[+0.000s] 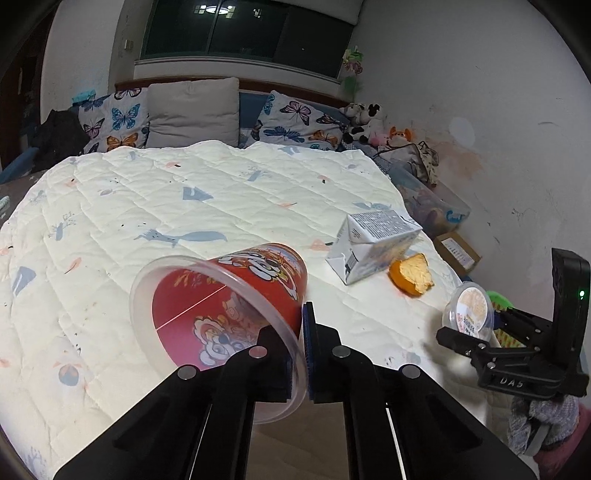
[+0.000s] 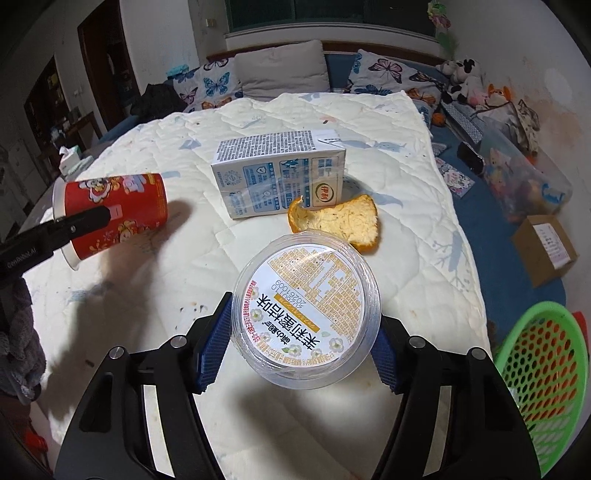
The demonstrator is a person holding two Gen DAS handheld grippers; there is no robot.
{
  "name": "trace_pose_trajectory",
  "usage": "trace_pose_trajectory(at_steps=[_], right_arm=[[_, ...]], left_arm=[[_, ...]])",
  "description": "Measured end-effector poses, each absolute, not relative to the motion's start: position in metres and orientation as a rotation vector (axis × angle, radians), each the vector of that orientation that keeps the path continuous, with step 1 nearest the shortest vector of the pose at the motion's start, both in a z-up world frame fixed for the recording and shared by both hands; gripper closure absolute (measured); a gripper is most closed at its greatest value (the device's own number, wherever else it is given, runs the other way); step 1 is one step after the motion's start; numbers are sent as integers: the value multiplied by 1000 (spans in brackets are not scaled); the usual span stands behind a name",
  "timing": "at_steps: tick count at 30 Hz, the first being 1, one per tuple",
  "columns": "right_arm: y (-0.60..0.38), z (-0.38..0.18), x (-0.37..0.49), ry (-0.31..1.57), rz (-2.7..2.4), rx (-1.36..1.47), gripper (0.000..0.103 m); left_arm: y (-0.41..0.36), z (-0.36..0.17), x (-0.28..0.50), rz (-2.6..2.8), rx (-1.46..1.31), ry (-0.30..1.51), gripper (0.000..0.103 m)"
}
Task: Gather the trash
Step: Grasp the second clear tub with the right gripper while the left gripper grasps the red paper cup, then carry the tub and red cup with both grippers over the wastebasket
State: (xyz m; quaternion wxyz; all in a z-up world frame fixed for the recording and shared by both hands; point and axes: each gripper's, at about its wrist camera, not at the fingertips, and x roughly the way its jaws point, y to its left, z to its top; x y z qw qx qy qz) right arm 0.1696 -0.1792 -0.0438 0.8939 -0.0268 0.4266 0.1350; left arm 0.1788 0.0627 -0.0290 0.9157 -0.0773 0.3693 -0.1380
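Quilt (image 2: 155,288) over bed, pillows and window beyond, carton (image 2: 279,177) touching peel (image 2: 341,221) near right edge, basket (image 2: 546,373) beside bed, left gripper (image 1: 301,354) clamped on cup (image 1: 221,317) rim, right gripper (image 2: 306,350) clamped around tub (image 2: 308,314), both lifted.

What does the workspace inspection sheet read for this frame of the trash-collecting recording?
Surface: bed under a white quilt with small prints.
Job's things: red cup lifted, pinched by its rim; clear lidded tub held; milk carton on its side with orange peel against it, both on the quilt.
Clutter: cardboard box, plastic storage bin, plush toys.
Grippers: left tool shut on the cup; right tool shut on the tub.
Cables: nothing seen.
Surroundings: green mesh basket at the bed's right; butterfly pillows, dark window.
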Motion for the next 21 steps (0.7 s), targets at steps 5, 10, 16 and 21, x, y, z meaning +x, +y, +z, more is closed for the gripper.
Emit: trace_pose_trajectory(at_steps=[5,10,16,21], right_arm=[[-192,-37,155,867,273,-40,36],[-209,-31,141,849,246,-23,36],[-230,-26,130,837,209,-7,36],[-252,-25,121,834,164,10,36]], left_arm=[[56,-21,159,-312,-152,743,97],[41,-8,140,-363,-134,707,97],[12,3,130,-428,-110,685,97],[-15,9,131,-478,-95,685,97]])
